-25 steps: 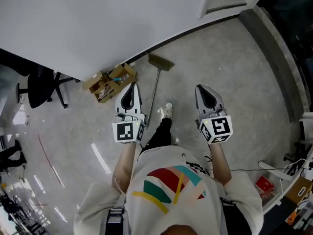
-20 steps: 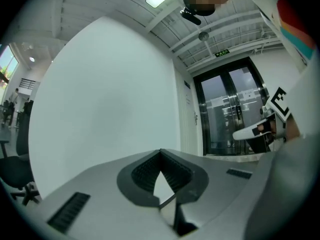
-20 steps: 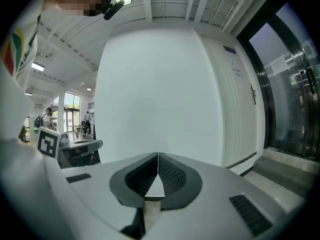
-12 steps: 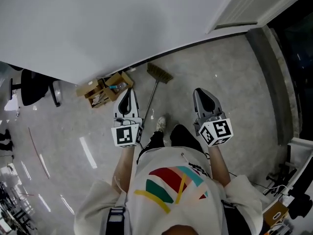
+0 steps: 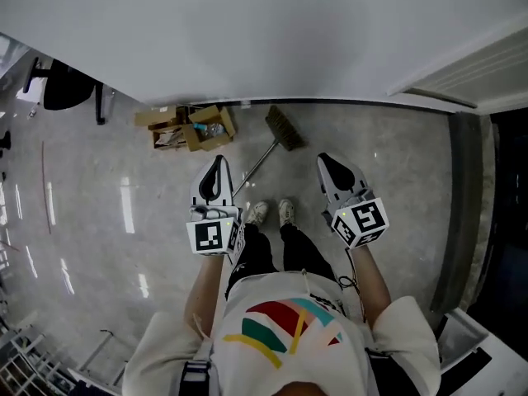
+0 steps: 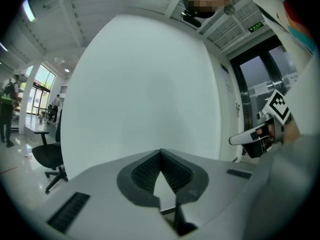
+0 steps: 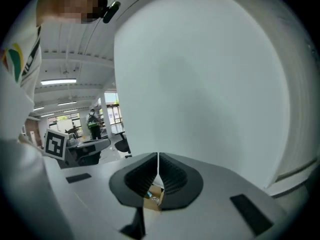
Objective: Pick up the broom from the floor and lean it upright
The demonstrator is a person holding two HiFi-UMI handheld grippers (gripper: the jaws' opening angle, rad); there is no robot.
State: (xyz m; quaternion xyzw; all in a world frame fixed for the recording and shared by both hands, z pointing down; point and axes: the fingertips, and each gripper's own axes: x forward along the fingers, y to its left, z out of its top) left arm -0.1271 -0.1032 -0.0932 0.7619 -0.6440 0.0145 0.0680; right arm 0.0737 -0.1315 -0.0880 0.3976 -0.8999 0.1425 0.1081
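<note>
The broom lies on the grey floor, its brown bristle head near the wall and its thin handle running down-left toward the person's shoes. My left gripper hovers just left of the handle, shut and empty. My right gripper hangs to the right of the broom head, also shut with nothing in it. In the left gripper view the closed jaw tips face the white wall. In the right gripper view the closed tips face the same wall. Neither gripper touches the broom.
Open cardboard boxes with clutter sit against the white wall, left of the broom head. A black office chair stands at the far left. A dark doorway strip runs down the right. The person's shoes stand between the grippers.
The person has turned and stepped toward the wall. The broom and boxes now lie straight ahead, both feet are side by side, and both shut grippers have swung along with the body.
</note>
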